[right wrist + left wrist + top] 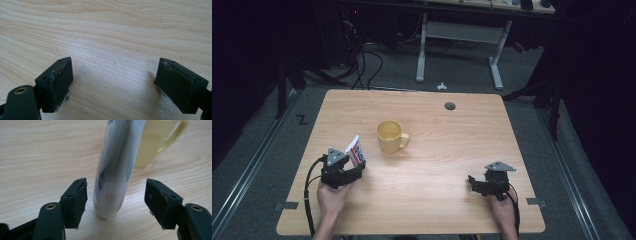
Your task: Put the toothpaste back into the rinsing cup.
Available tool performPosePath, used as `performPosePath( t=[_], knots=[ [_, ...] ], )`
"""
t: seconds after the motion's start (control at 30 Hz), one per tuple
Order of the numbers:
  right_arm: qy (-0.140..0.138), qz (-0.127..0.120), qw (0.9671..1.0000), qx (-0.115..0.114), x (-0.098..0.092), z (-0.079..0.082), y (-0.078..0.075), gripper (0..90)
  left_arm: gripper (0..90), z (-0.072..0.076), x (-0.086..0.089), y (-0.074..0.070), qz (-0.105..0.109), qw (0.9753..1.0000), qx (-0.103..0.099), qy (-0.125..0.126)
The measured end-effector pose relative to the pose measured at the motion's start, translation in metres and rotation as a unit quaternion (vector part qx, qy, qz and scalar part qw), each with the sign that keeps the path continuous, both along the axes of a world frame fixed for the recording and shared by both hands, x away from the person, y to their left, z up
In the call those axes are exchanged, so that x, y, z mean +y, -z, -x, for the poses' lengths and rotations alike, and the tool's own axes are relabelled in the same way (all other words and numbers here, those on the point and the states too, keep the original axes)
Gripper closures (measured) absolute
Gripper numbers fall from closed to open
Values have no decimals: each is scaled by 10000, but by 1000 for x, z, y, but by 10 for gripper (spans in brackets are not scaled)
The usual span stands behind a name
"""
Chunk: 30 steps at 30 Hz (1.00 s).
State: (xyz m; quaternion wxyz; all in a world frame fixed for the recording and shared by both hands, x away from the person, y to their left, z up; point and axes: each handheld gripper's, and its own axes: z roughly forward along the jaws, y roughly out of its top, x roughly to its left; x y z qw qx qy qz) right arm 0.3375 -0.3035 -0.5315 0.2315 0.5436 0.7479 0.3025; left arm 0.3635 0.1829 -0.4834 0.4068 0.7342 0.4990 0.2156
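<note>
Left gripper view puts our left gripper (116, 202) with its 2 jaws spread either side of a white tube (115, 170) that stands on its end on the table (37, 152), touching neither pad, so closing off-centre could tip it into the yellow mug (150, 145) just behind. Our right gripper (113, 85) rests spread over bare wood. We make out red and blue print on the tube, but no readable word.

Table (437, 200) brightly lit from above, surrounding room nearly black, high view soft and low in detail, tube (115, 170) blurred close to the lens, mug (152, 142) out of focus, soft shadows under jaws, mild glare on wood.
</note>
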Motion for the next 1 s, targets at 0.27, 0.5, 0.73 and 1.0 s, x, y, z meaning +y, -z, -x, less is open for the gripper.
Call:
performPosePath(
  t=[0.27, 0.5, 0.73, 1.0],
  knots=[
    [-3, 5, 10000, -3, 0, 0, 0, 143, 370, -9, -4, -8, -82, 9999, -70, -96],
    [-4, 7, 10000, -4, 0, 0, 0, 143, 372, -15, -5, -12, -71, 9998, -72, -153],
    [-2, 5, 10000, -2, 0, 0, 0, 144, 446, -19, -8, -15, -108, 9998, -114, -105],
    [-4, 5, 10000, -3, 0, 0, 0, 143, 530, -20, -8, -14, -80, 9999, -94, -94]
  ],
)
